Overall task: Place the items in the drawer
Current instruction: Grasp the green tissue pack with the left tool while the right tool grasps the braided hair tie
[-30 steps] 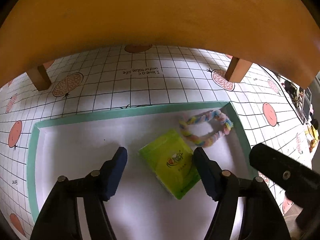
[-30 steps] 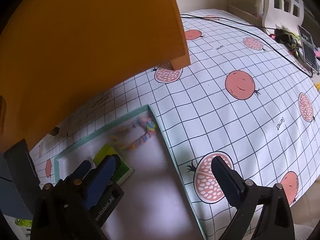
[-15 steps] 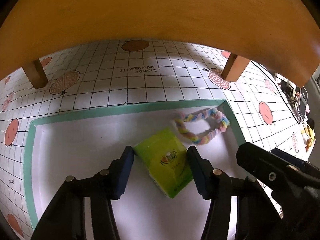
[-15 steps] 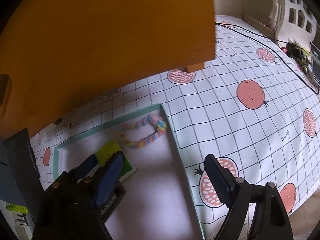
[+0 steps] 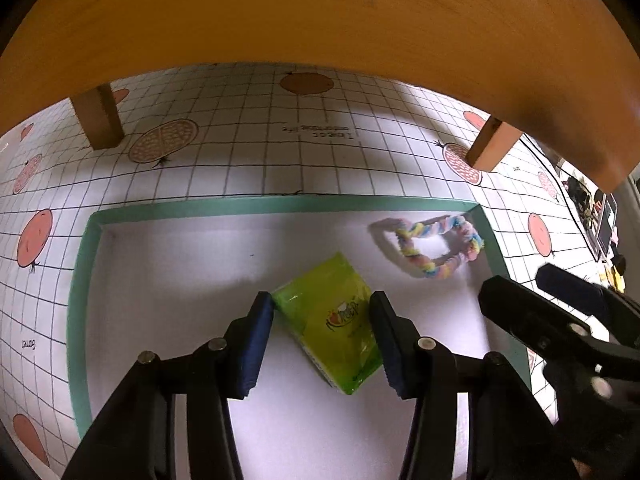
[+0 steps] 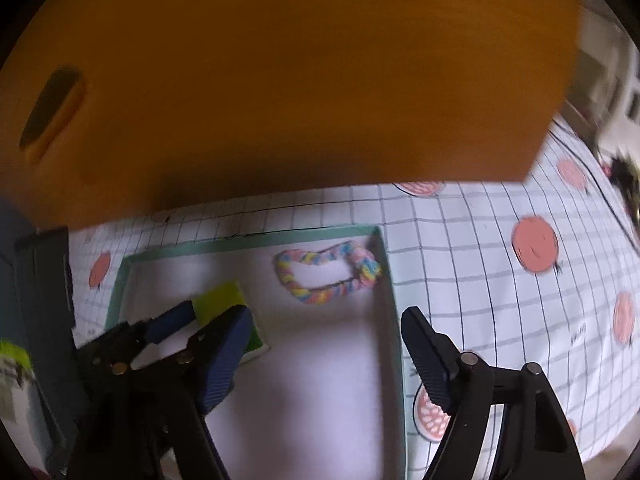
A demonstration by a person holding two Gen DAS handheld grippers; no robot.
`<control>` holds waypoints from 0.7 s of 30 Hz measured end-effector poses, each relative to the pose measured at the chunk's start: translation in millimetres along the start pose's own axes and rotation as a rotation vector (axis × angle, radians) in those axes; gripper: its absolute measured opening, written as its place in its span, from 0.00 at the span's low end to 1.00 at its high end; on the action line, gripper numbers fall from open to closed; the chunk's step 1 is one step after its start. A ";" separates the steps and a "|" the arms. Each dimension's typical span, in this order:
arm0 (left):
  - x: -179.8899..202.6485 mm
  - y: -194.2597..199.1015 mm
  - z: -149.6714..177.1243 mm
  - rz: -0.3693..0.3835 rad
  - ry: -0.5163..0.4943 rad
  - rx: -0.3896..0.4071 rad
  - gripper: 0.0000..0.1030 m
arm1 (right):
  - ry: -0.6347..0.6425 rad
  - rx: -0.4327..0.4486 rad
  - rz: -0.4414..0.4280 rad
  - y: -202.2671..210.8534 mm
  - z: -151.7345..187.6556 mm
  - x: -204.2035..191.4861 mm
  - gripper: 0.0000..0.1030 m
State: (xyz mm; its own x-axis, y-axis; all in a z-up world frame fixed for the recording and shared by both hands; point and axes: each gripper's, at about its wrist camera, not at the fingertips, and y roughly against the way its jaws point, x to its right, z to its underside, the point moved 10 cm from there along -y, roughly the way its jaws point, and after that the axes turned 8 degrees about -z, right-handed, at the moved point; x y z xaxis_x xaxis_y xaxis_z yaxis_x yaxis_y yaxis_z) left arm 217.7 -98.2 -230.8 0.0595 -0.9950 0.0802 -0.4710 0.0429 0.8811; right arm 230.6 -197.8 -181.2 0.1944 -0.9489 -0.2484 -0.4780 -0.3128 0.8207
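Note:
A green tissue pack point(image 5: 328, 320) lies on the white floor of a teal-rimmed tray point(image 5: 280, 204). My left gripper point(image 5: 322, 320) is shut on the pack, one blue pad on each side corner. A pastel braided rope loop point(image 5: 440, 248) rests in the tray's far right corner. In the right wrist view the rope loop point(image 6: 328, 276) sits ahead of my right gripper point(image 6: 324, 360), which is open and holds nothing; its right finger hangs over the tray's right rim point(image 6: 394, 320). The left gripper point(image 6: 200, 324) shows there too, astride the pack point(image 6: 222, 298).
An orange wooden cabinet point(image 5: 320, 12) stands over the far side on short legs point(image 5: 100, 120), and its front has an oval handle slot point(image 6: 52, 108). A grid-patterned tablecloth with pomegranate prints point(image 6: 536, 244) surrounds the tray. Cables and small clutter point(image 5: 600, 216) lie at the far right.
My left gripper's fingers have narrowed from wide apart to touching the green pack's sides. The right gripper has swung left over the tray, and its view is now blurred.

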 end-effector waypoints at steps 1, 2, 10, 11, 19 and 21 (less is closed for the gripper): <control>-2.6 0.4 0.9 -0.003 0.003 -0.002 0.50 | 0.026 -0.003 -0.001 -2.1 -0.6 -2.4 0.74; -5.5 1.1 2.0 -0.004 0.008 -0.003 0.50 | 0.046 -0.007 0.000 -3.8 -0.3 -4.0 0.71; -23.0 5.3 8.3 -0.011 0.034 -0.012 0.50 | 0.203 -0.045 0.002 -25.1 2.0 -13.1 0.59; -25.8 5.9 8.9 -0.011 0.042 -0.016 0.50 | 0.212 -0.059 0.002 -29.1 4.3 -12.8 0.57; -37.4 9.1 13.3 -0.009 0.073 -0.024 0.50 | 0.315 -0.087 0.033 -50.3 8.1 -21.1 0.49; -38.6 9.4 14.1 -0.007 0.076 -0.025 0.50 | 0.323 -0.084 0.042 -54.4 6.9 -21.2 0.47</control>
State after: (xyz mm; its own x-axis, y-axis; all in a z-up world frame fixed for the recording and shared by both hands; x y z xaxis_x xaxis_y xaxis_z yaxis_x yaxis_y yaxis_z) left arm 198.5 -60.6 -232.2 0.1298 -0.9857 0.1078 -0.4483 0.0387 0.8931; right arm 246.6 -160.9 -224.1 0.4437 -0.8948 -0.0491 -0.4214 -0.2567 0.8698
